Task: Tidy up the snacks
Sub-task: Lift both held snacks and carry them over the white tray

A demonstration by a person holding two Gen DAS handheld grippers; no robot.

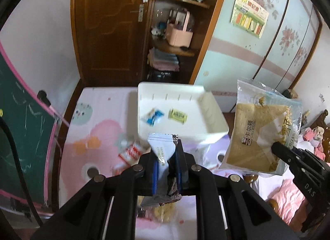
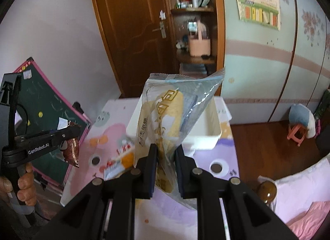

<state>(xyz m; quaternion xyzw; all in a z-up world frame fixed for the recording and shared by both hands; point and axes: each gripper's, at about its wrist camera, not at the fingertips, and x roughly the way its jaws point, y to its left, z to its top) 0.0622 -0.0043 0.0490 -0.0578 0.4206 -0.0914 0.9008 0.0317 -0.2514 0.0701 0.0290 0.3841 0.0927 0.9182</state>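
The left hand-held gripper (image 1: 167, 157) pinches a small white-and-brown snack packet (image 1: 163, 149) above the surface (image 1: 99, 128), which wears a pink cartoon cloth; the right hand-held gripper (image 2: 166, 157) pinches a clear bread bag (image 2: 165, 116); a white bin (image 1: 206, 124) holds two sweets; behind stand a brown door (image 1: 107, 23), shelves (image 1: 181, 52) and a green chalkboard (image 1: 20, 126).

A small white and brown foil snack packet (image 1: 163, 153) hangs in the air, pinched upright at its middle. A larger clear plastic bag holding a golden-brown bread slice (image 1: 262, 130) is lifted too, tilted. The white rectangular plastic bin (image 1: 214, 120) on the table holds a blue-and-white candy (image 1: 153, 117) beside a yellow-green candy (image 1: 177, 115). A red-and-white wrapped snack (image 1: 132, 153) lies just beside the bin.
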